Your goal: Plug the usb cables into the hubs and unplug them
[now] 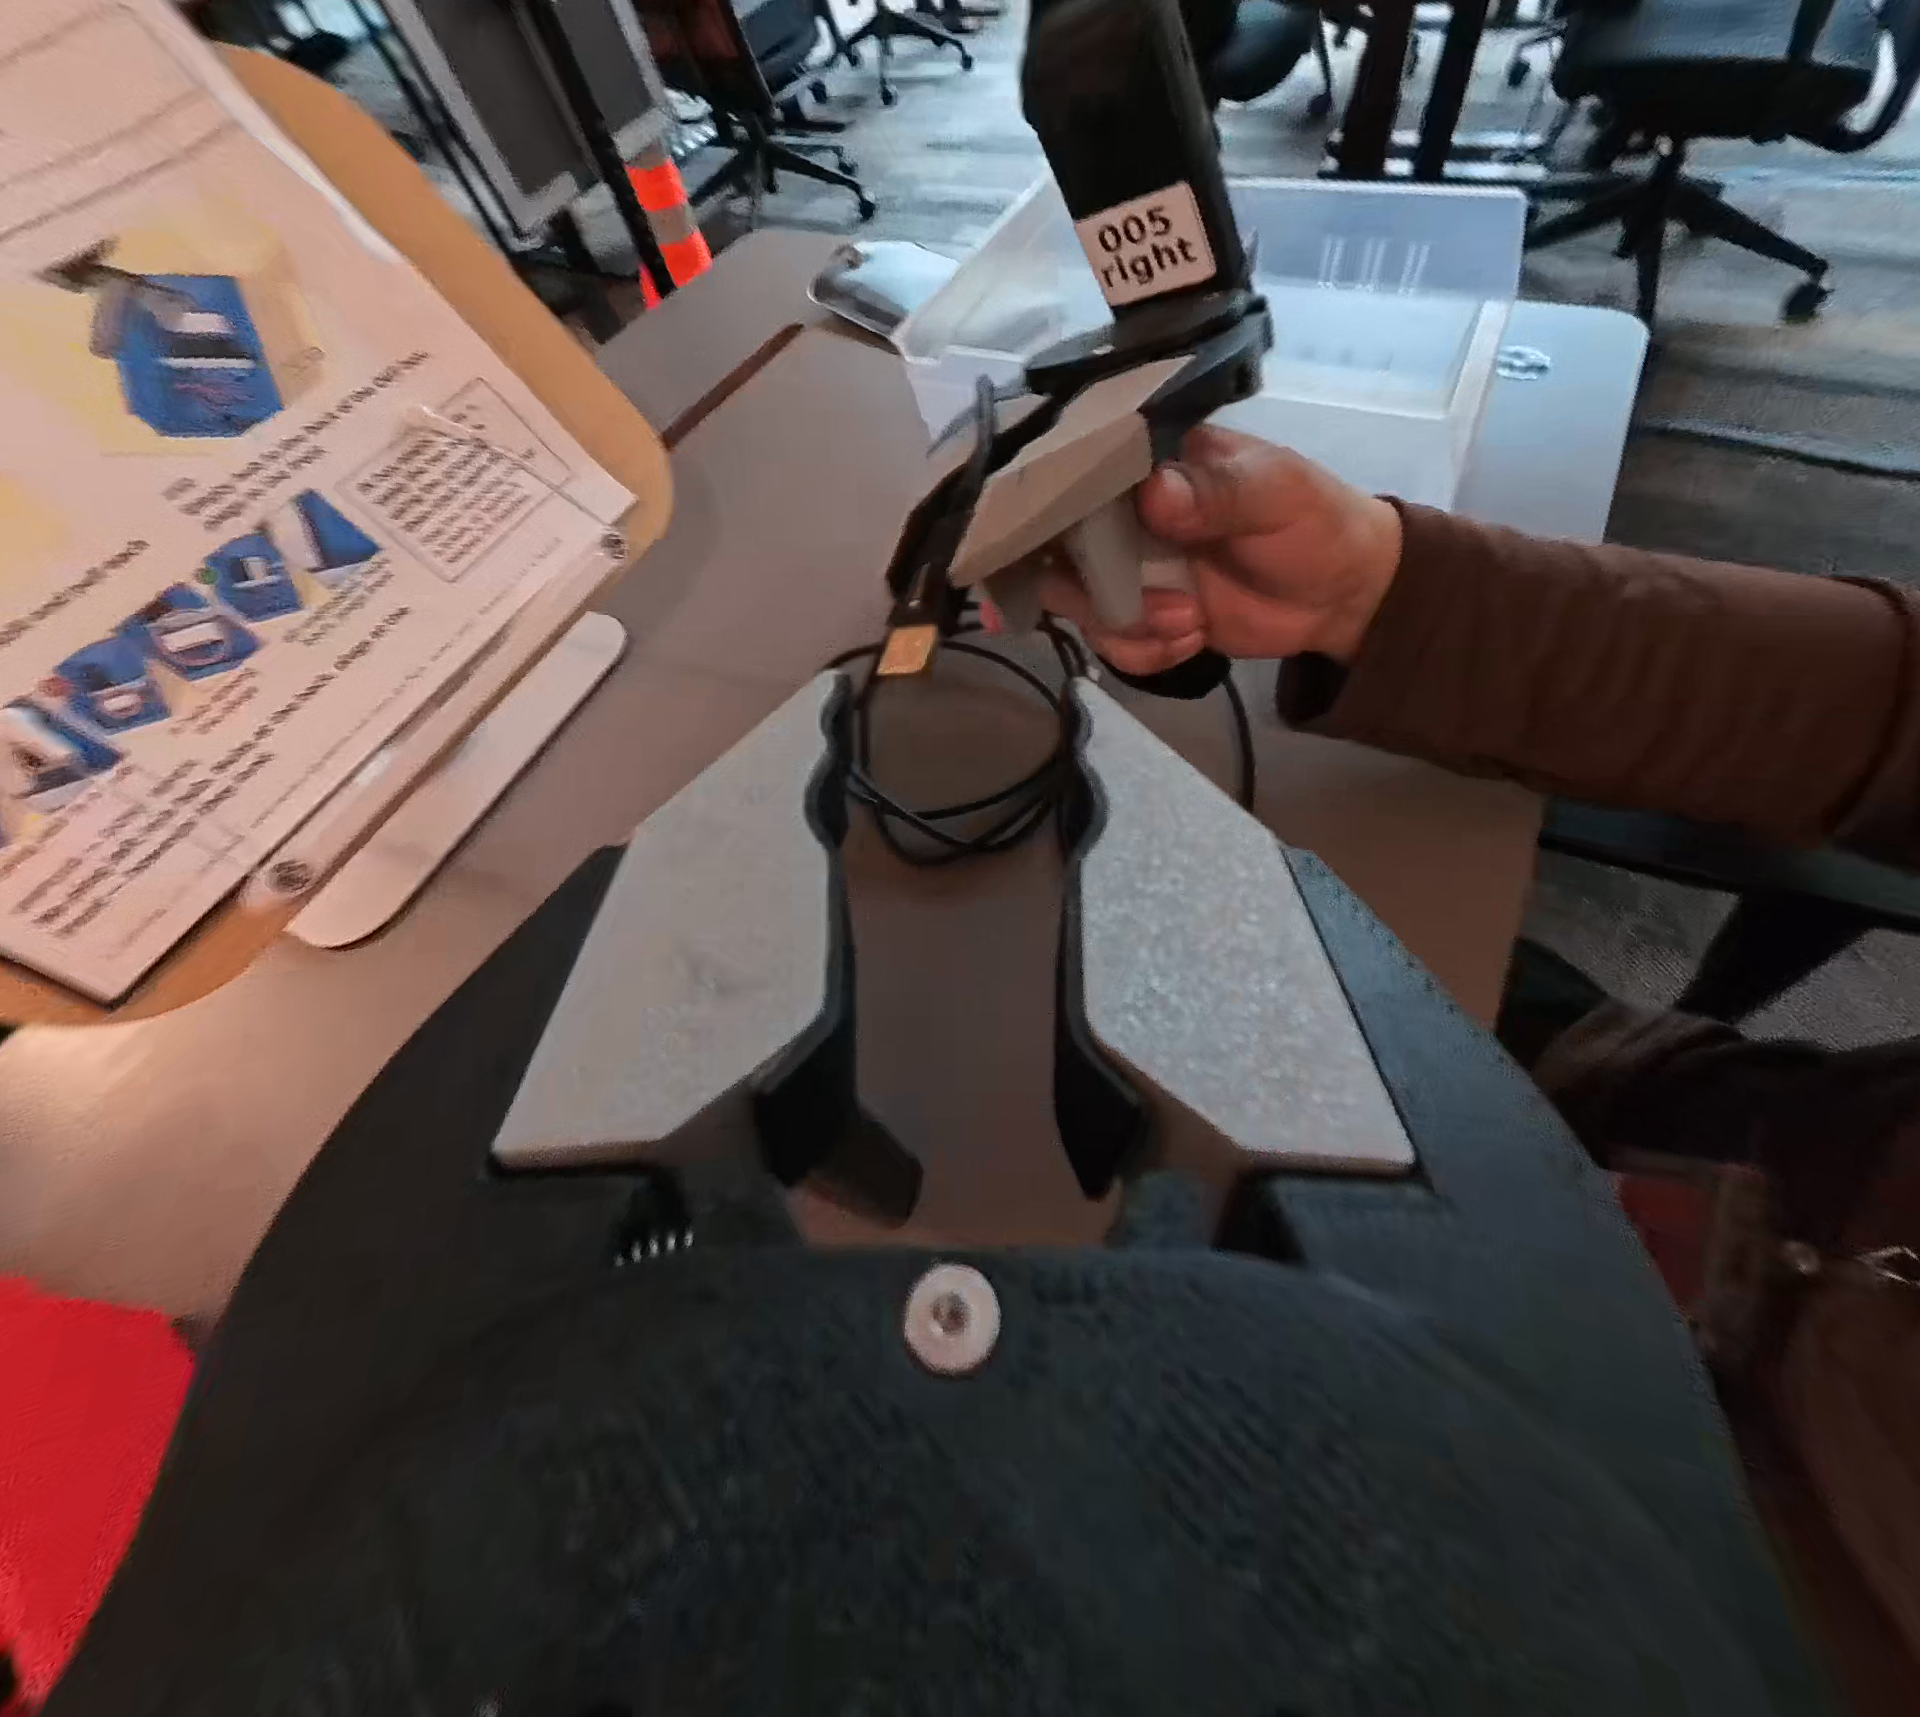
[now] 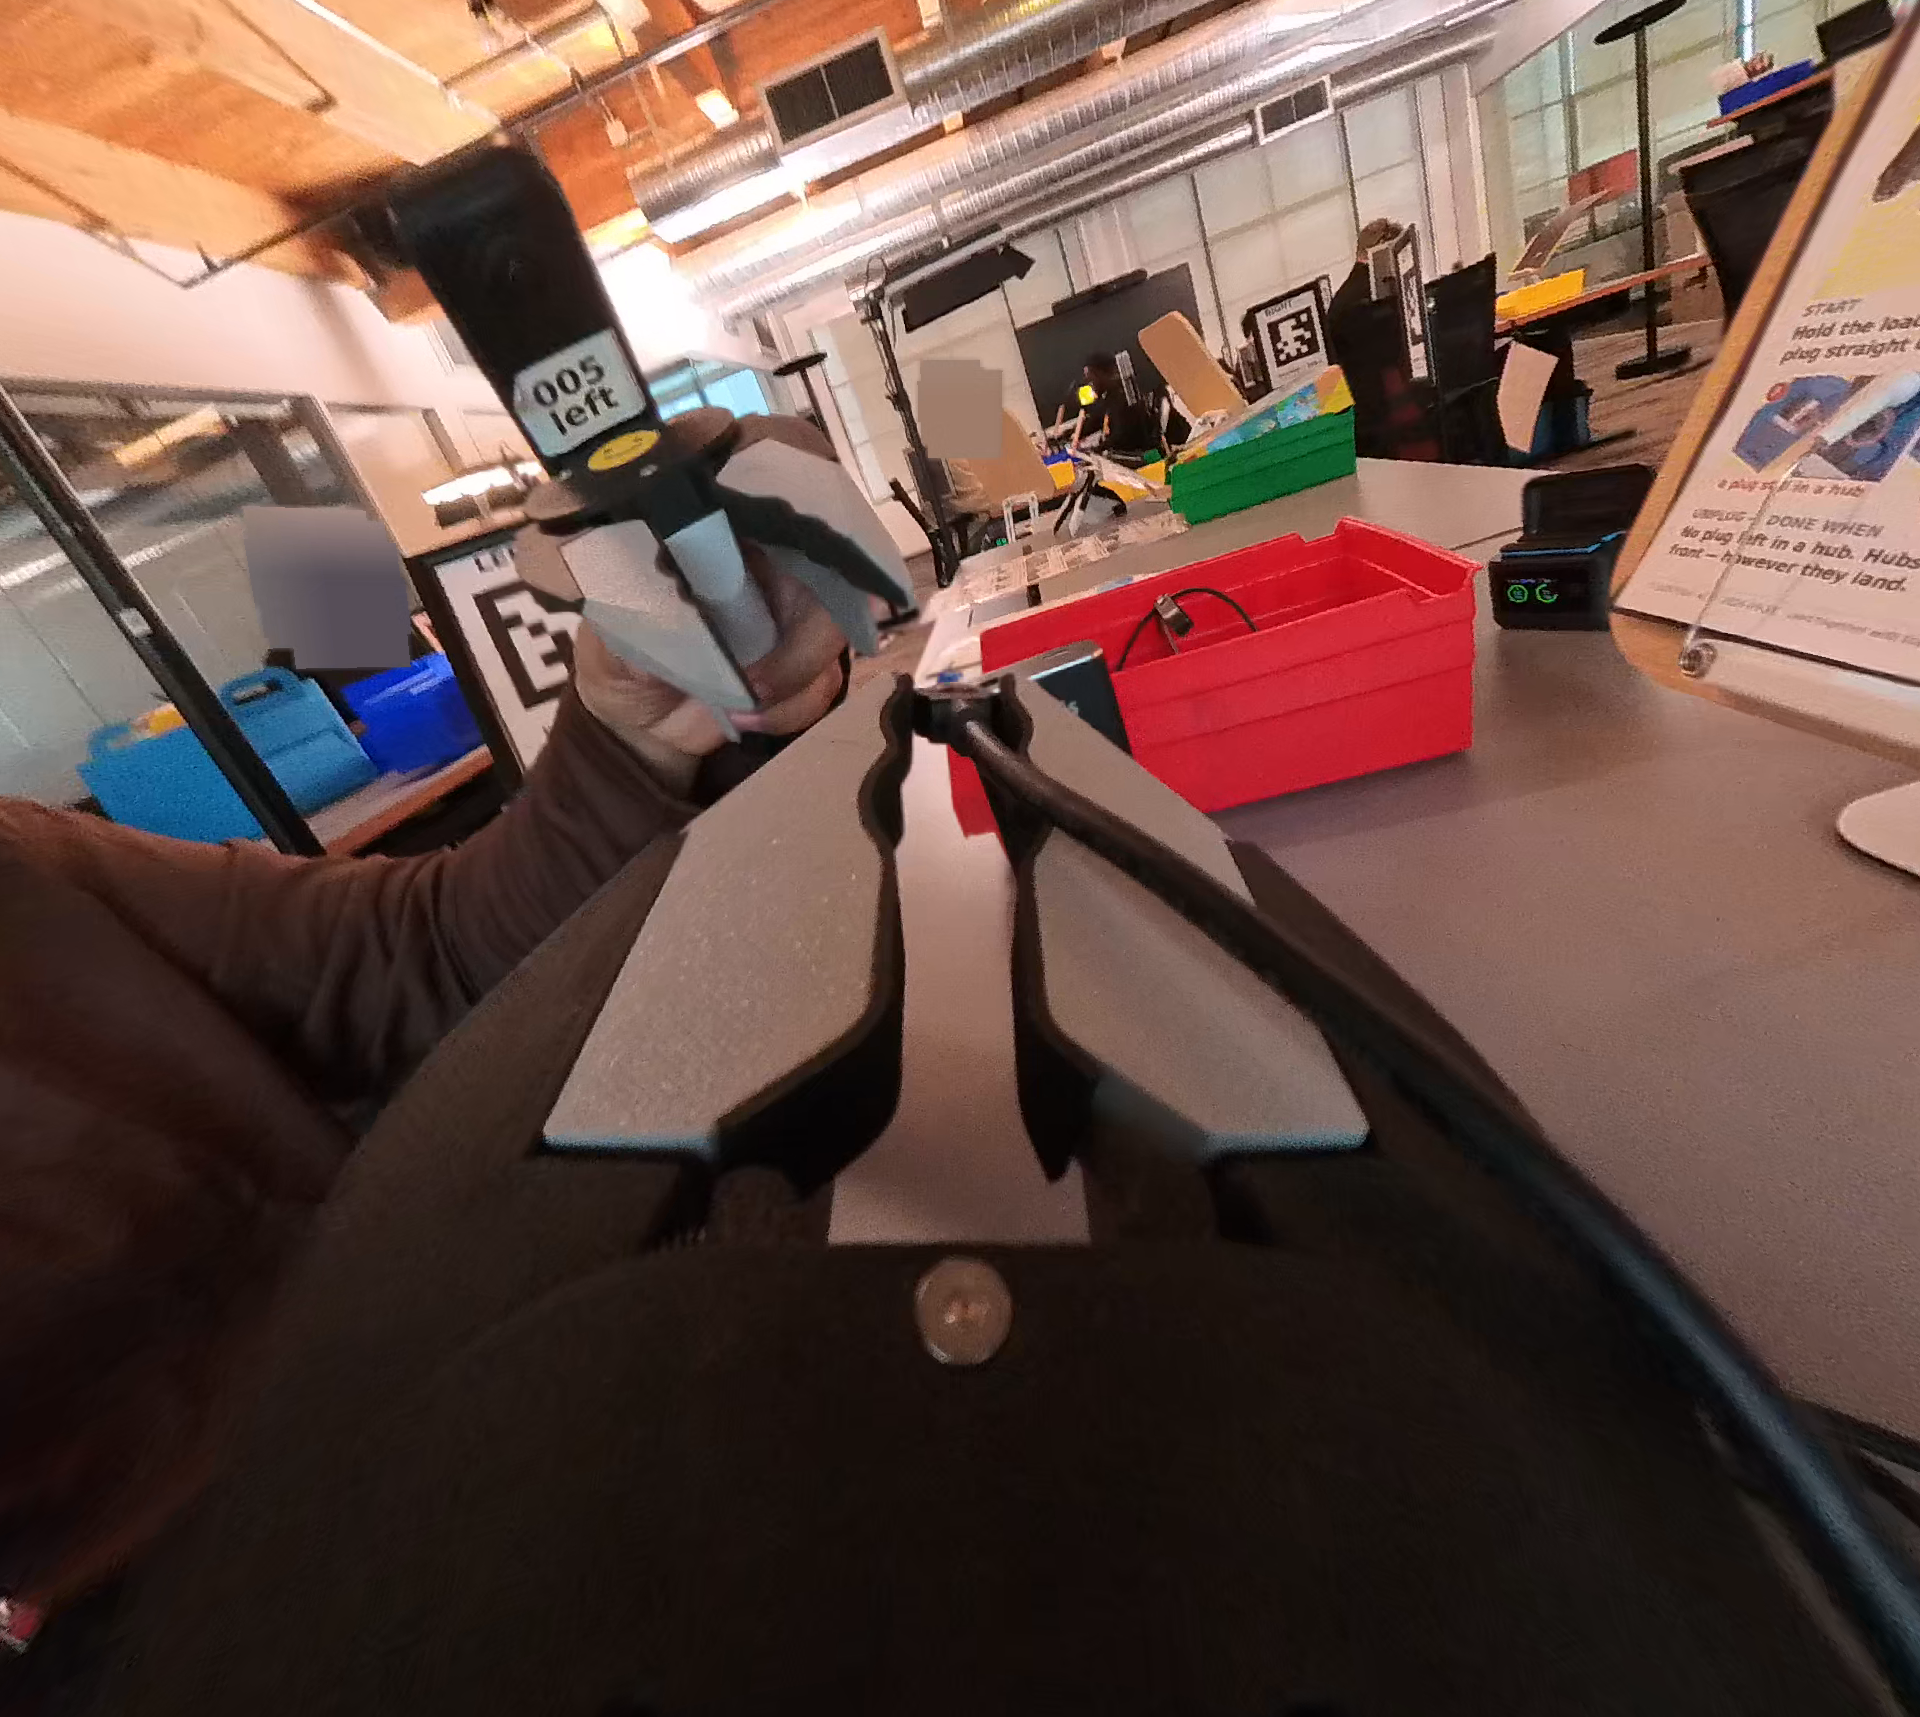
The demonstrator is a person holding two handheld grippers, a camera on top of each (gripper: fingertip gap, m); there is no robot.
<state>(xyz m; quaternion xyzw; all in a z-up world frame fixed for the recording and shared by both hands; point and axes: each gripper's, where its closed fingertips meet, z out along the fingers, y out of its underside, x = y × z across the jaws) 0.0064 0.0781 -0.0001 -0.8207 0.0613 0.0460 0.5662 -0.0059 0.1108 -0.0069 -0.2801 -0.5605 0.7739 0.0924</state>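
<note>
My right gripper (image 2: 951,701) is shut on the plug end of a black USB cable (image 2: 1195,888), which trails back along its right finger. In the left wrist view the right gripper (image 1: 920,613) is held up by a hand. The metal plug (image 1: 902,657) sticks out below its tips and the cable (image 1: 956,794) hangs in a loop. My left gripper (image 1: 951,711) is open and empty, aimed at that loop. It also shows raised at the left in the right wrist view (image 2: 727,618). A dark hub (image 2: 1075,706) stands beside a red bin (image 2: 1299,711).
Another black cable (image 2: 1174,618) lies in the red bin. An instruction board on a stand (image 1: 260,524) is at the left of the grey table (image 2: 1558,888). A clear plastic box (image 1: 1382,317) sits at the far edge. A black device with a lit display (image 2: 1558,587) stands behind the bin. The grippers' ends are close to 4 centimetres from one another.
</note>
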